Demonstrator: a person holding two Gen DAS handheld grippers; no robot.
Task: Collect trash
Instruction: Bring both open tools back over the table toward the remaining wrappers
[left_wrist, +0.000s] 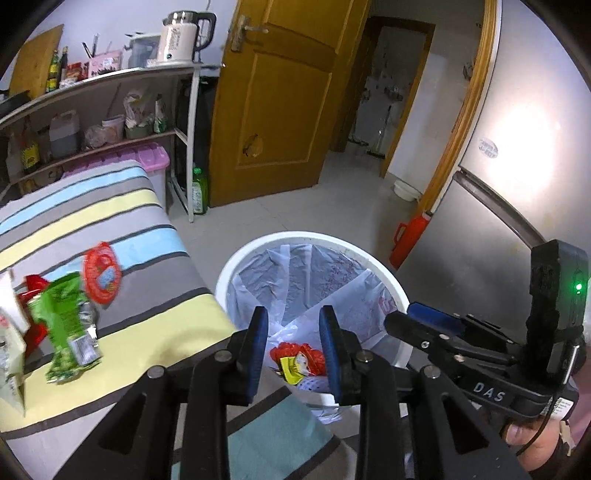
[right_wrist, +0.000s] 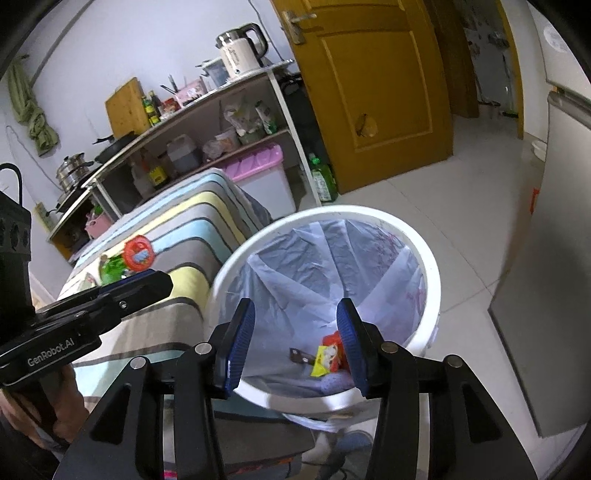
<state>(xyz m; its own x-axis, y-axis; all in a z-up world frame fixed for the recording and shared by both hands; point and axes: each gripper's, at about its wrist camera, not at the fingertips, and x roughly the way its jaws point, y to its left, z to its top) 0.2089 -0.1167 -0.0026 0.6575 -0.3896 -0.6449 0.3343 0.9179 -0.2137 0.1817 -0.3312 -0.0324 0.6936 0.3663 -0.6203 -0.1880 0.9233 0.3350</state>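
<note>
Our left fingers (left_wrist: 293, 341) stand spread over the bin (left_wrist: 229, 269) with nothing between them, and our right fingers (right_wrist: 295, 339) are spread wider, also bare, over the same bin. Both pairs hang above the liner, where a red and yellow wrapper (left_wrist: 297, 362) lies at the bottom. We judge a drop is done and we are between pieces: the next move calls for swinging one gripper off toward ten o'clock, to the striped worktop (left_wrist: 155, 350), and closing on a piece there.

Trash still out: a green packet (left_wrist: 68, 325) near the worktop's near edge, a round red lid (left_wrist: 101, 273) just beyond it at one o'clock, a red wrapper (left_wrist: 35, 286) behind the packet, and a pale bag (left_wrist: 9, 347) at nine o'clock, cut by the frame. The packet is the nearest; it looks light and crinkly, so we would pinch an edge.

The left view shows this pile plainly; the right view catches only the lid and a bit of green, the rest masked by the left gripper's body. The right view alone shows a small dark scrap (right_wrist: 299, 356) in the liner beside the wrapper.
</note>
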